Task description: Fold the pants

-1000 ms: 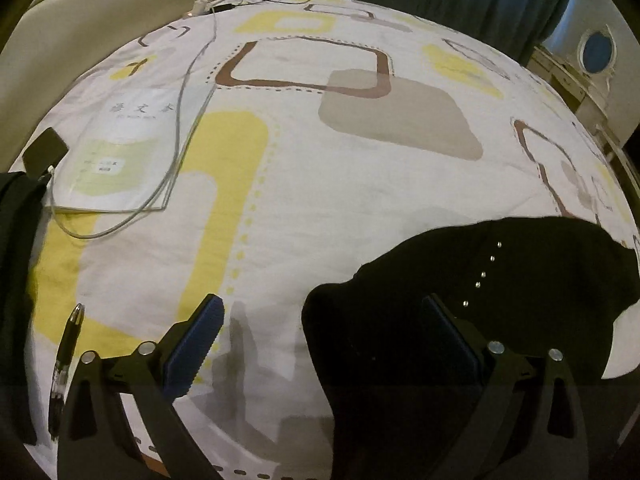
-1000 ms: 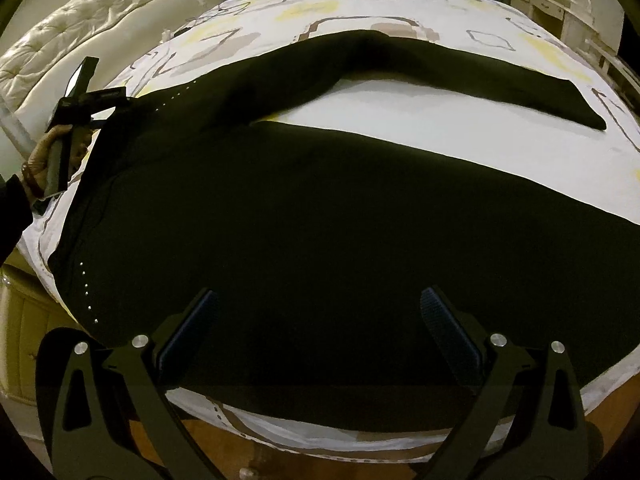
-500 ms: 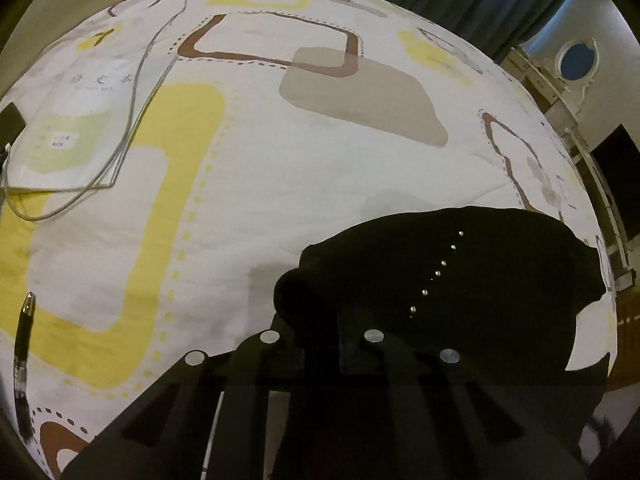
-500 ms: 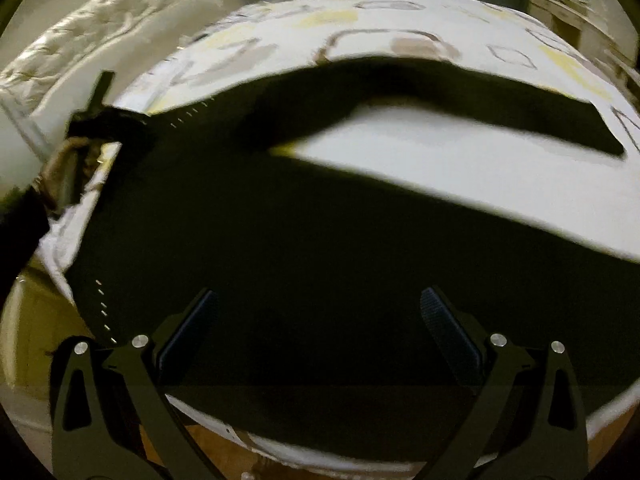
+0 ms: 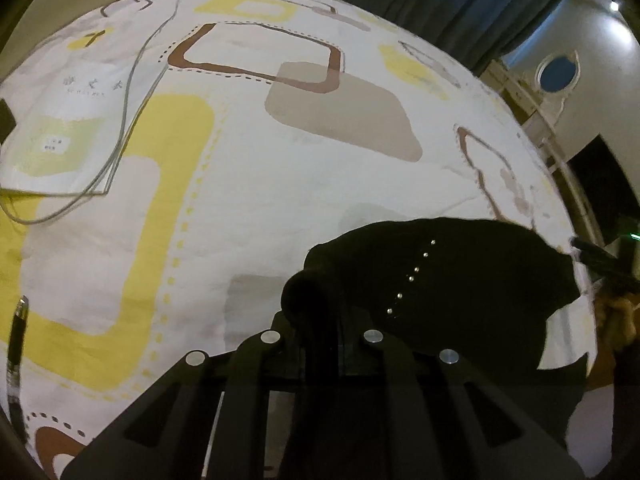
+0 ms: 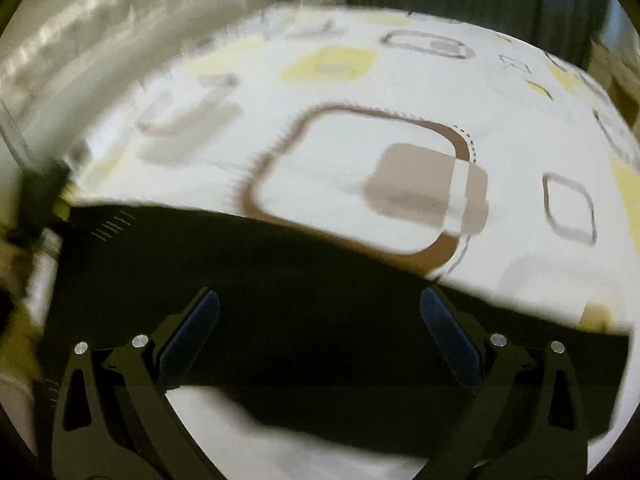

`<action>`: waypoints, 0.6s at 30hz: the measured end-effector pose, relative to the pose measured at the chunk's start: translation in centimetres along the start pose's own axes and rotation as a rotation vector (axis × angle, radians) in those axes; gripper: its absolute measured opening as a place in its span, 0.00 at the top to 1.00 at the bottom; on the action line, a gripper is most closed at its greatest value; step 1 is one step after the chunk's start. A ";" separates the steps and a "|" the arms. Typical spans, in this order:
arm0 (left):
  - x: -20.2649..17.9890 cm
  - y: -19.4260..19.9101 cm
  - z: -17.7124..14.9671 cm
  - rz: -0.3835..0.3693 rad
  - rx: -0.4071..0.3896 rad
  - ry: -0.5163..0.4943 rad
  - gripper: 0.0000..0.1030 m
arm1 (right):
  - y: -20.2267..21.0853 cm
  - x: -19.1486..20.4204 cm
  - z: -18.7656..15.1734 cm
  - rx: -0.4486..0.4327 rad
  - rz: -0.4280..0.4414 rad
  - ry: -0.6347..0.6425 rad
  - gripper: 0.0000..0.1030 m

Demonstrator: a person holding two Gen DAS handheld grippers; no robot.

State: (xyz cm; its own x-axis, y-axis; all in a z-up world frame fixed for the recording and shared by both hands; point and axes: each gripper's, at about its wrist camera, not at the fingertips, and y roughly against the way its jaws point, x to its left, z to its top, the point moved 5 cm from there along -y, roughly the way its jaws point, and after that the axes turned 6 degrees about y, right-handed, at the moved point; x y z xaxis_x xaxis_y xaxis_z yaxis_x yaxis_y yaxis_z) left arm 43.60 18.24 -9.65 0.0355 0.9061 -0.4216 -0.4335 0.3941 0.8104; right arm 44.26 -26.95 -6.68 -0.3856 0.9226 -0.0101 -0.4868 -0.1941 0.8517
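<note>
Black pants [image 5: 460, 280] with a row of small silver studs [image 5: 412, 278] lie on the patterned bed sheet [image 5: 280, 180]. My left gripper [image 5: 320, 328] is shut on a bunched corner of the pants near the studs, low in the left wrist view. The right wrist view is blurred by motion. There my right gripper [image 6: 319, 296] hangs open over a flat stretch of the pants [image 6: 280, 280], with its blue pads [image 6: 192, 332] wide apart and nothing pinched. At the left edge of that view a dark blurred shape sits at the pants' studded corner.
A printed booklet [image 5: 60, 132] with a grey cable [image 5: 132, 92] looped over it lies on the sheet at far left, and a pen [image 5: 16, 332] near the left edge. Dark curtains [image 5: 440, 0] hang behind the bed. A padded headboard [image 6: 60, 60] runs along the left.
My left gripper closed on the pants' studded corner and tipped a little. My right gripper, still open, swept quickly sideways over the pants, so more bare sheet now shows ahead of it.
</note>
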 end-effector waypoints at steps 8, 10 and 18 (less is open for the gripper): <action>0.2 -0.4 0.1 -0.005 0.011 -0.003 0.91 | -6.6 -0.5 1.7 0.118 0.061 0.147 0.02; 0.3 -0.7 0.2 0.003 0.020 -0.004 0.91 | -7.5 -0.5 1.7 0.148 0.051 0.181 0.03; 1.5 -2.6 0.7 0.039 0.057 0.043 0.90 | -8.8 0.5 1.2 0.225 0.134 0.208 0.64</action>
State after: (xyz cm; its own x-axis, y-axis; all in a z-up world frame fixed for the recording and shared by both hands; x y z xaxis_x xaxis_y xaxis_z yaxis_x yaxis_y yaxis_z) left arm 45.37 18.71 -12.13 -0.0196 0.9138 -0.4057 -0.3814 0.3683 0.8479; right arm 49.32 -24.35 -13.53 -0.5972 0.8018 0.0227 -0.2446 -0.2090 0.9468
